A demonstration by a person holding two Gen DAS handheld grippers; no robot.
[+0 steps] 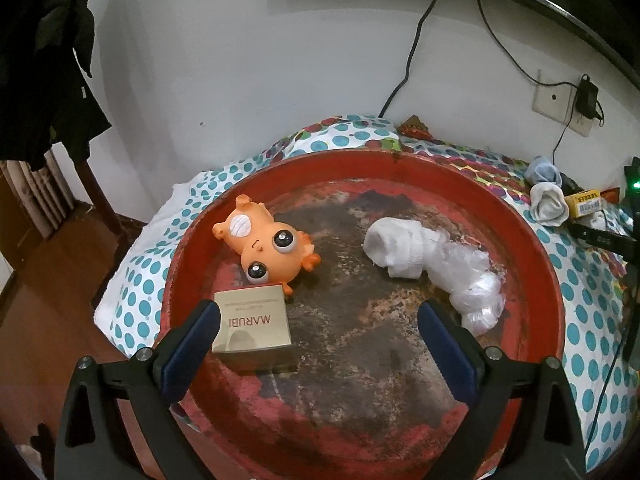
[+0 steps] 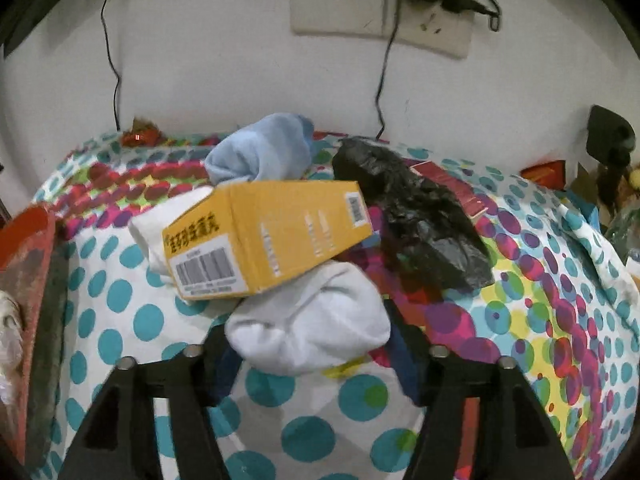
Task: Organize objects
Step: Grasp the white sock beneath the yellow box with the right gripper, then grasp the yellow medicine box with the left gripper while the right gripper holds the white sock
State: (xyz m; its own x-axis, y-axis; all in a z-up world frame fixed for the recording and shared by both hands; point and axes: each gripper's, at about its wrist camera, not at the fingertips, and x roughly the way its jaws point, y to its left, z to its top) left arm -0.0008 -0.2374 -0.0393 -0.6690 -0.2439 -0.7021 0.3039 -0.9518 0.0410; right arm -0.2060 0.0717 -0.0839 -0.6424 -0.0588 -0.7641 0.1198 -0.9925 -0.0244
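A worn red round tray (image 1: pixel 400 164) holds an orange big-eyed toy (image 1: pixel 266 246), a gold box (image 1: pixel 252 326) marked MARUBI, a rolled white sock (image 1: pixel 396 248) and a crumpled clear plastic bag (image 1: pixel 474 284). My left gripper (image 1: pixel 318 312) hangs wide open over the tray's near half, and the gold box sits just inside its left finger (image 1: pixel 196 340). In the right wrist view, my right gripper (image 2: pixel 314 344) is open around another rolled white sock (image 2: pixel 308 320) on the dotted cloth. A yellow box (image 2: pixel 272 236) leans on that sock. Its fingertips are hidden behind the sock.
A light blue sock (image 2: pixel 260 148) and a third white sock (image 2: pixel 160 228) lie behind the yellow box, with a black plastic bag (image 2: pixel 420 216) to the right. The tray's edge (image 2: pixel 28 232) shows at far left. Cables and a wall socket (image 2: pixel 380 8) are behind.
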